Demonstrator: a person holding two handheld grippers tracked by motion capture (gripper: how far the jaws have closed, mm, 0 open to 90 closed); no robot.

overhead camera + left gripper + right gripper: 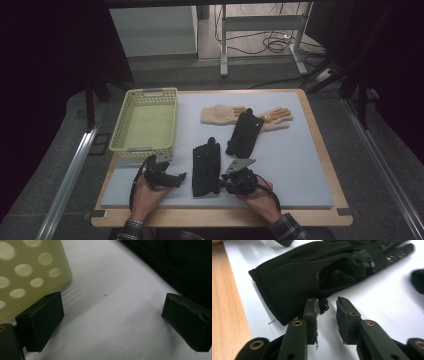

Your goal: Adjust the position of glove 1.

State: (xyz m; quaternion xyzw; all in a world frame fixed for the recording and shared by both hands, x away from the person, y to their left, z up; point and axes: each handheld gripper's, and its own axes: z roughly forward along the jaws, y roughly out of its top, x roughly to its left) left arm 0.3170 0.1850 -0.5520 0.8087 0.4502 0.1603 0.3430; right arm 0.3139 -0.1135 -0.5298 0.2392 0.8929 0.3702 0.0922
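Black glove (206, 169) lies lower centre of the high view, long axis up-down, fingers toward frame top, cuff toward bottom edge. Right gripper (328, 307) at its cuff corner, jaws narrow w/ nothing gripped. Left gripper (110, 315) level beside basket (30, 272), jaws wide, empty.

basket (145, 120) blocks left, mat (290, 160) right open

A wooden table (327, 165) carries a pale mat (295, 165) with 1 basket (145, 122) and 4 gloves (206, 167).
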